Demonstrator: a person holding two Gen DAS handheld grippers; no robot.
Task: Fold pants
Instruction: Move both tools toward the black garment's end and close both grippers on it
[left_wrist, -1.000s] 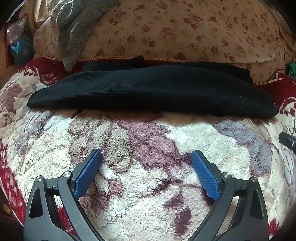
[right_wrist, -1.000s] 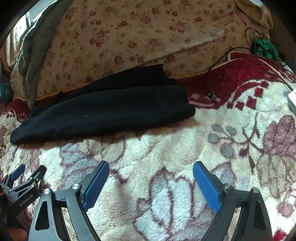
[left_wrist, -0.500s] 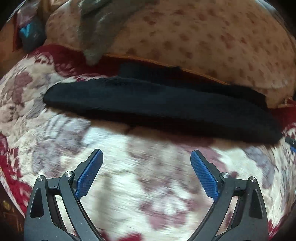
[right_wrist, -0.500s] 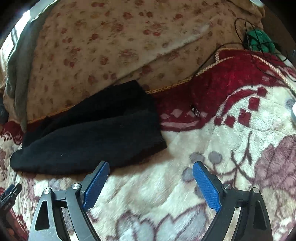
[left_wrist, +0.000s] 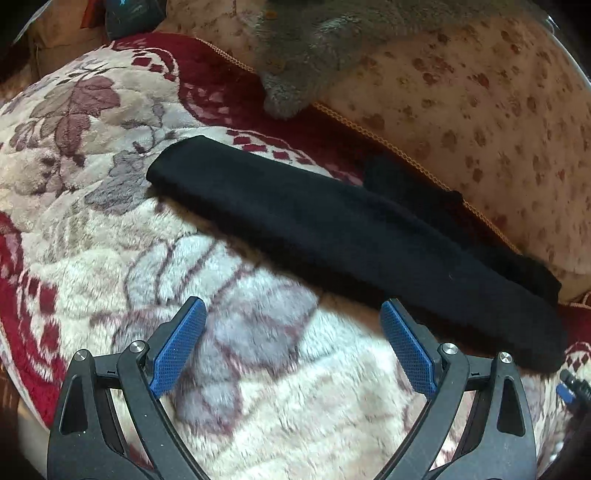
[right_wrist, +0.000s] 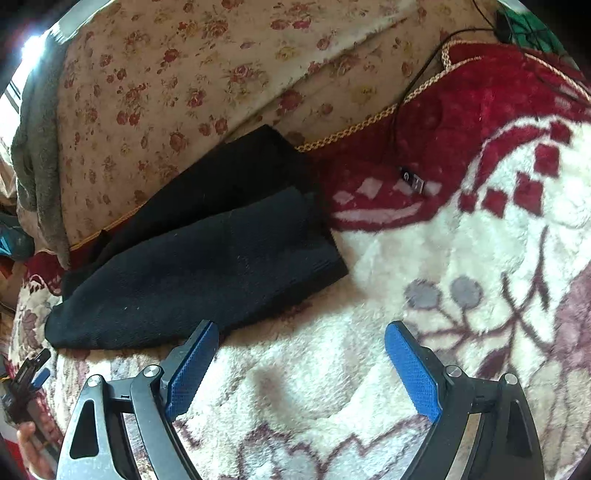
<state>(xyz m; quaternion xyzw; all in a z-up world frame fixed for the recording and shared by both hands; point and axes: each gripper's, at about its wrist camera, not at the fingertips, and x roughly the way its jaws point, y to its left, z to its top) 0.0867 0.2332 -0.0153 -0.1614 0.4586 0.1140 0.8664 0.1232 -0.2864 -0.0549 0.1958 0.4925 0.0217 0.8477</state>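
Observation:
Black pants (left_wrist: 332, 236) lie folded lengthwise in a long strip on a plush floral blanket (left_wrist: 280, 391), running from upper left to lower right in the left wrist view. In the right wrist view the pants (right_wrist: 207, 266) show their right end, just left of centre. My left gripper (left_wrist: 291, 343) is open and empty, hovering over the blanket just in front of the strip's right half. My right gripper (right_wrist: 301, 362) is open and empty, its left finger (right_wrist: 192, 373) close to the pants' near edge.
A flowered quilt (right_wrist: 221, 74) is bunched behind the pants, with a grey fleece (left_wrist: 310, 48) draped on it. A black cable (right_wrist: 417, 96) and small plug (right_wrist: 413, 181) lie on the red border at right. The other gripper shows at left (right_wrist: 29, 376).
Both views have swung: the left wrist has moved toward the pants' left end and tilted, the right wrist has moved closer to the right end. Both grippers stay open.

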